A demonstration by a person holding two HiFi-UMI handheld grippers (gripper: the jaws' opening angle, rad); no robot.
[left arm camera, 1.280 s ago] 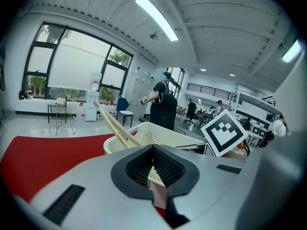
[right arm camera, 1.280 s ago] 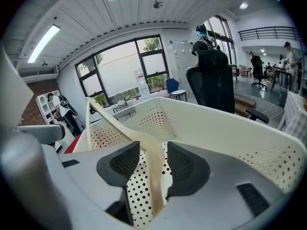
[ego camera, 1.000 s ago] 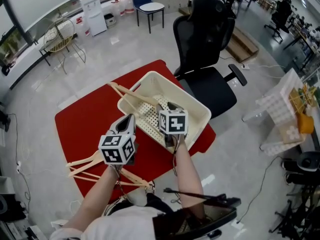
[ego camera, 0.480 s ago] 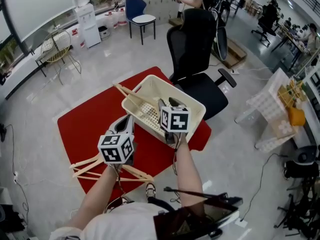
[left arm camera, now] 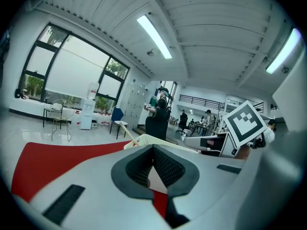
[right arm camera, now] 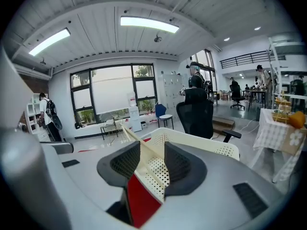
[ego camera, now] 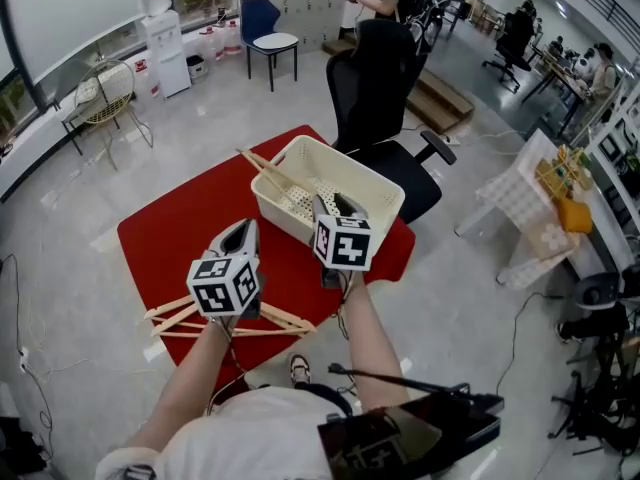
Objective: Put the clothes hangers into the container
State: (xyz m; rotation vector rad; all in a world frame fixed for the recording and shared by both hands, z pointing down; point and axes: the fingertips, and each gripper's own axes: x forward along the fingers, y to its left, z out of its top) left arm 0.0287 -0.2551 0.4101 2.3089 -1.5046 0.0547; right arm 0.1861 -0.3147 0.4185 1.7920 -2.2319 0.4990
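Head view, left to right: a bundle of pale wooden clothes hangers [ego camera: 175,314] is seen flat on the red surface [ego camera: 165,238]. It lies at the edge nearest the person, with its long axis running across the picture. The left gripper [ego camera: 243,230] is held above this bundle and points away from it, toward the far side. In the left gripper view its jaws are clenched, with the tips meeting and nothing between them.

Further right, the cream perforated plastic container [ego camera: 350,165] stands on the same surface. A single wooden hanger [ego camera: 268,166] is already lodged in it, with one end projecting over the left rim. The right gripper [ego camera: 333,204] is held just short of the container's near wall. Its jaws are released and empty; the container is seen beyond the gap, not within it.

The remaining hangers are judged to lie below and behind the left gripper, well apart from the right one. The next pickup is therefore judged to fall to the left gripper. It must first be opened, tilted down and drawn back toward the person.
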